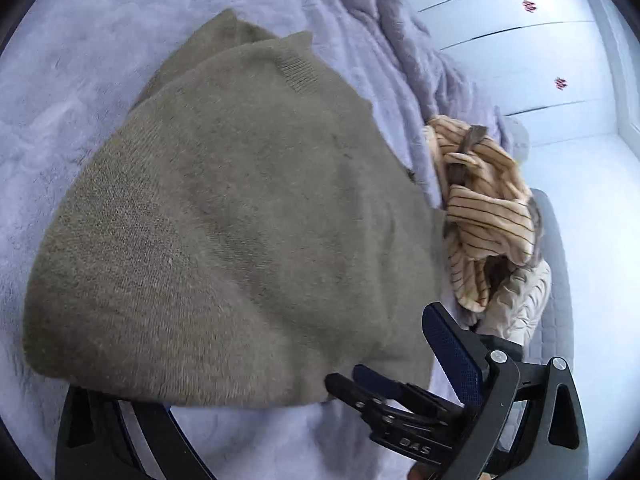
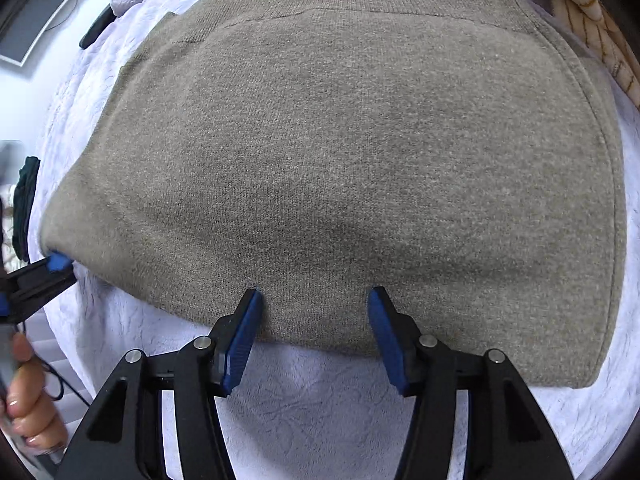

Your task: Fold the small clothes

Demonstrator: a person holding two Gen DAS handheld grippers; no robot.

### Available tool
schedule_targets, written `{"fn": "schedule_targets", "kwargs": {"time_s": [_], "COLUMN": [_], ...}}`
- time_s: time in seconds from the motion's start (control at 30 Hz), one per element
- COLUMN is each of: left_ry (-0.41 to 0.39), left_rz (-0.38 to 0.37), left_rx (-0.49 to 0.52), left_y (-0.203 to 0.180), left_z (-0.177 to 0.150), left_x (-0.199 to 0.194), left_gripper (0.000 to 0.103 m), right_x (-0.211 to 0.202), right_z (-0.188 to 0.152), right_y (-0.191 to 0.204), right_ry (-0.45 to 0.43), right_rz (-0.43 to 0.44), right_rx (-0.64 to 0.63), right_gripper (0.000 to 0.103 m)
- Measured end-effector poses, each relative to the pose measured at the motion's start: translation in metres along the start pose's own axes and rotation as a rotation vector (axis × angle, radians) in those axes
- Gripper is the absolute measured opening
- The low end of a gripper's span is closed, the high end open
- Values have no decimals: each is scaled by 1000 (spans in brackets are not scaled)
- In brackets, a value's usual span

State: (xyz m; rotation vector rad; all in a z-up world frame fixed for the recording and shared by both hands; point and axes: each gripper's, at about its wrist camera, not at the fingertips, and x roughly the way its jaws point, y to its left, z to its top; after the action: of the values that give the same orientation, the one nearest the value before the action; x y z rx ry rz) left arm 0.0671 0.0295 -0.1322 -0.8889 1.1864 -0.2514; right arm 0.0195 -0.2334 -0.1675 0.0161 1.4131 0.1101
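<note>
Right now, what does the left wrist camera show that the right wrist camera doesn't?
Only the left wrist view shows white drawers with pink knobs and a cream quilted item next to the striped garment. Only the right wrist view shows a hand and a dark screen. Both show the grey-brown sweater on the lilac blanket, the striped garment, the left gripper and the right gripper at the sweater's edge.

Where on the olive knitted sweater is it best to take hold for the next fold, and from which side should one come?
Probably grip the olive knitted sweater at its near folded edge, coming from above with one pad slid under. It lies flat on the lilac blanket, so only the edges offer a lip. The right tool hangs open over that edge.
</note>
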Motion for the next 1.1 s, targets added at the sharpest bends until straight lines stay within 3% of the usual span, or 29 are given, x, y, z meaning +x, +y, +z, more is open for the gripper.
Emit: {"fn": "schedule_targets", "kwargs": {"time_s": [0.1,0.17,0.2,0.27,0.33,0.43,0.6,0.77,0.93,1.1], "left_ry": [-18,-51,-66,-75,-83,-113,-164,-183,-180,-175], "left_rz": [16,28,53,118,200,286,461,541,575,597], "left_rx": [-94,-111,-99,-50,24,162,522,787,923,1009], "left_y": [19,23,22,16,7,-13,-59,-88,-100,-104], "left_z": [4,5,5,6,5,-2,-25,-45,-59,-68], "left_x": [3,-3,-5,-7,-6,-8,-3,5,11,19], "left_gripper": [85,67,60,33,24,18,17,17,18,18], "right_x": [1,0,-1,-5,-6,-10,-28,-63,-99,-90], "right_z": [2,3,4,2,5,10,17,46,97,163], "right_y": [0,-3,-4,-8,-10,-12,-25,-39,-13,64], "right_ry": [3,2,2,7,17,40,65,52,40,192], "right_rz": [3,7,9,16,27,41,90,161,212,258], "right_rx": [-1,-5,-6,-6,-6,-8,28,57,-35,-209], "right_gripper": [59,59,59,61,63,65,66,79,84,103]}}
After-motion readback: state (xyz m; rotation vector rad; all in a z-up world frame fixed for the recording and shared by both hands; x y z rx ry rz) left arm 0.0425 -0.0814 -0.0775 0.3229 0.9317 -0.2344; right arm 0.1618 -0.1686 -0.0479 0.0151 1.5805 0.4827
